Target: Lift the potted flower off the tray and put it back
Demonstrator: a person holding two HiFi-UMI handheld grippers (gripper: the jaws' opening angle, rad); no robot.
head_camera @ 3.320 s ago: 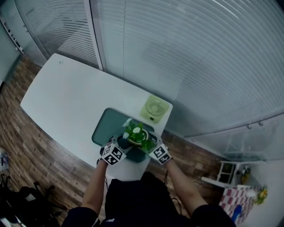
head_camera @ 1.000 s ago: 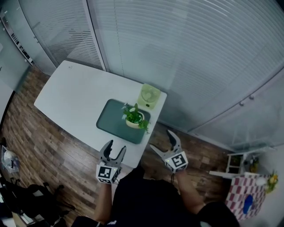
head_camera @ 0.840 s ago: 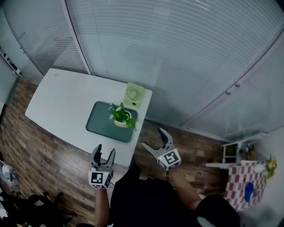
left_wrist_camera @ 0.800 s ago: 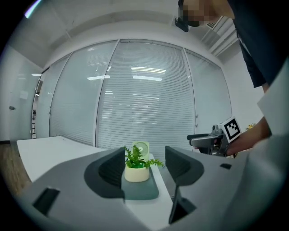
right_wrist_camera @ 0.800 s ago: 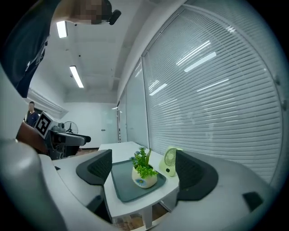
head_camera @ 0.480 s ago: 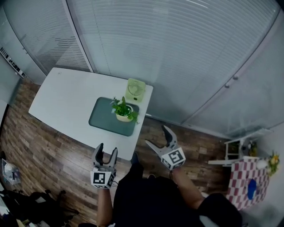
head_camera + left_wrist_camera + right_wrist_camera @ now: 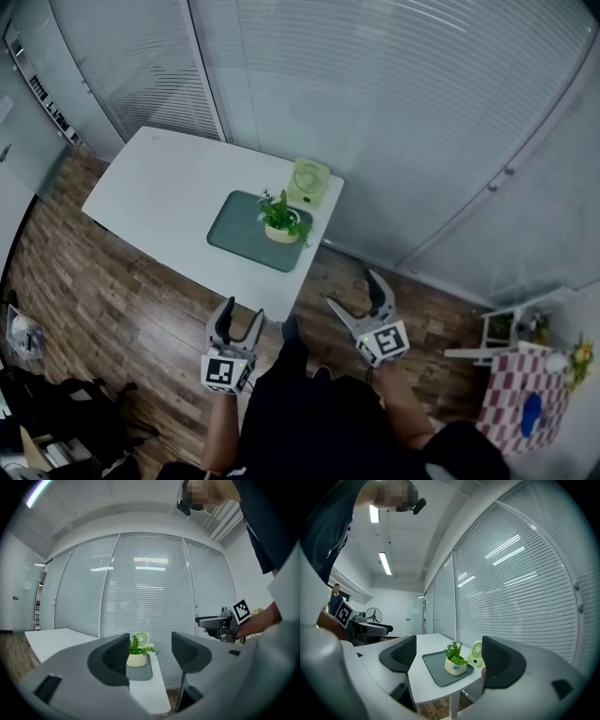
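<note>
A small potted flower (image 7: pixel 281 220) in a cream pot stands upright on the right part of a dark green tray (image 7: pixel 246 242), which lies on the white table (image 7: pixel 159 197). It shows far off between the jaws in the left gripper view as the pot (image 7: pixel 137 657) and in the right gripper view as the pot (image 7: pixel 455 663) on the tray (image 7: pixel 436 666). My left gripper (image 7: pixel 238 323) and right gripper (image 7: pixel 361 298) are both open, empty, held over the wooden floor well back from the table's near edge.
A pale green desk fan (image 7: pixel 307 183) stands on the table just behind the tray. Glass walls with blinds run behind the table. A dark chair and bags (image 7: pixel 56 412) sit on the floor at lower left; a shelf with small items (image 7: pixel 525 337) is at right.
Earlier both grippers were at the pot on the tray. They let go and drew back off the table; the pot stays on the tray. Over the last second the view shifted slightly.
</note>
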